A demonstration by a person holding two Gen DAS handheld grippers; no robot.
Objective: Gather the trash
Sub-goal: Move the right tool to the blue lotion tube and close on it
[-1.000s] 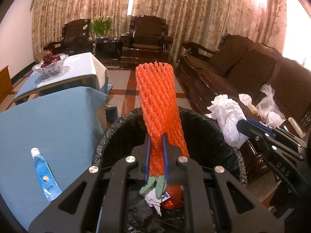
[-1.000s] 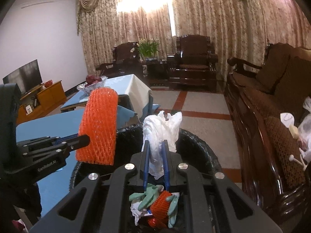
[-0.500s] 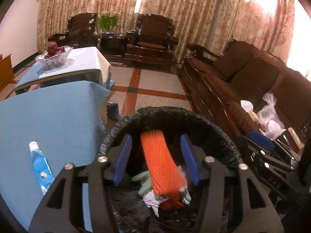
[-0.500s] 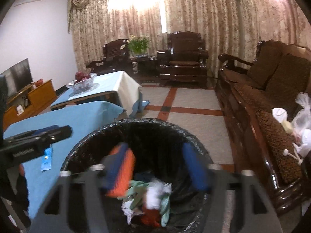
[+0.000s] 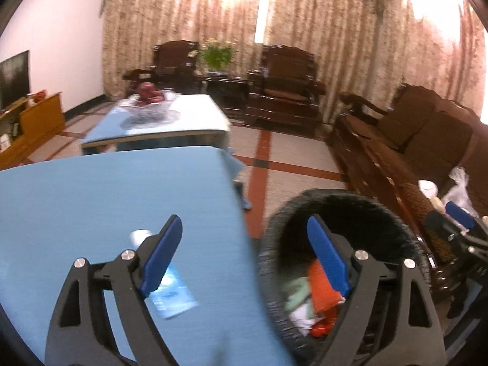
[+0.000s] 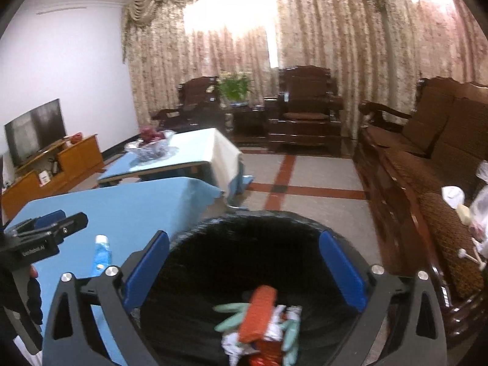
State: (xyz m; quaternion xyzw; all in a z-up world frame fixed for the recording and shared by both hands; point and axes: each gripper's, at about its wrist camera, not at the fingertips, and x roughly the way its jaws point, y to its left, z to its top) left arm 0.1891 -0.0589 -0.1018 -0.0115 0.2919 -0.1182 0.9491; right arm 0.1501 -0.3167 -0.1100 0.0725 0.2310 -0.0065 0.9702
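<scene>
Curtains glow at the back of a living room with dark wooden chairs, a long sofa (image 6: 427,164) and a tabletop (image 5: 91,201) under a blue cloth. A black trash bin (image 6: 262,222) stands on the floor just beside the tabletop's edge, close to where trash gets picked up, so dropping things in is easy. Inside it lie an orange foam net (image 6: 259,314), green gloves (image 6: 228,317) and some white crumpled paper. The right hand-held gripper (image 6: 244,274) hangs over the bin with its jaws opening wide and nothing between them. The left hand-held gripper (image 5: 244,256) is opening too and is empty; it now points partly over the blue cloth, where a blue tube (image 5: 170,292) lies flat. That tube looks like the next trash to grab. More trash, white bags and small bits (image 6: 457,201), sits on the sofa seat. A second ago things were different: the left gripper pinched the orange net upright above the bin, and the right one pinched a white crumpled bag. Half a second ago both had let go and the net was falling. Now both pieces are in the bin, and the left gripper has swung away from the bin toward the tabletop.
</scene>
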